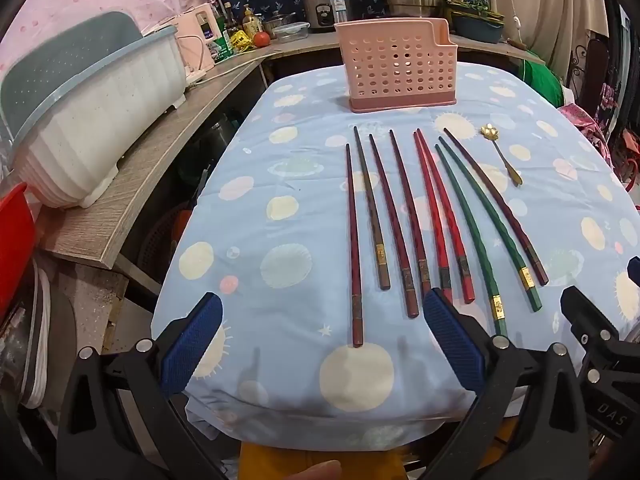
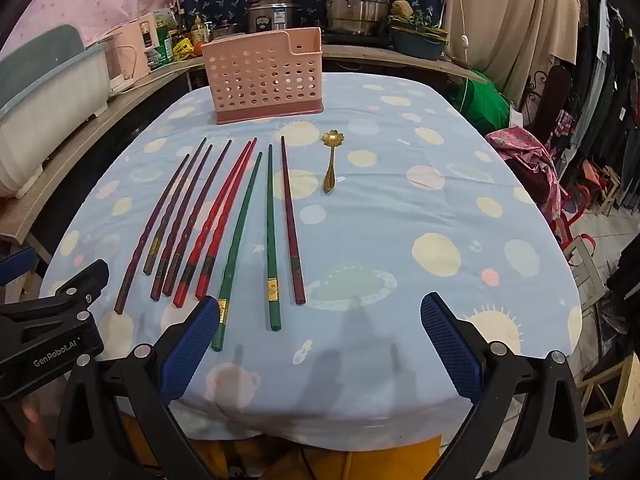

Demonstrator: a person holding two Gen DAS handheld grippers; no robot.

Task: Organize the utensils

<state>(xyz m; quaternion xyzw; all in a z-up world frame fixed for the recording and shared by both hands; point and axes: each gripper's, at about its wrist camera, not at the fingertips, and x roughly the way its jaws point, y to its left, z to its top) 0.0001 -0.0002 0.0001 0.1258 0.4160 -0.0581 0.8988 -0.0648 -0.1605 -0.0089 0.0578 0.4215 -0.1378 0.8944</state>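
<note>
Several chopsticks lie side by side on the blue patterned tablecloth (image 1: 280, 184): dark red ones (image 1: 355, 248), bright red ones (image 1: 442, 216) and green ones (image 1: 480, 236). The same row of chopsticks (image 2: 236, 224) shows in the right wrist view. A small gold spoon (image 1: 502, 156) (image 2: 331, 164) with a flower-shaped bowl lies to their right. Behind them a pink perforated utensil holder (image 1: 396, 68) (image 2: 264, 76) stands upright. My left gripper (image 1: 322, 328) hovers open over the chopsticks' near ends. My right gripper (image 2: 320, 328) hangs open over bare cloth right of the green pair. Neither holds anything.
A white and grey dish rack (image 1: 80, 120) sits on the wooden counter (image 1: 160, 160) to the left. Pots, a rice cooker (image 1: 328, 4) and bottles crowd the back shelf. Clothes and chairs (image 2: 560, 120) stand right of the table. Yellow trousers (image 2: 360, 460) show at the near edge.
</note>
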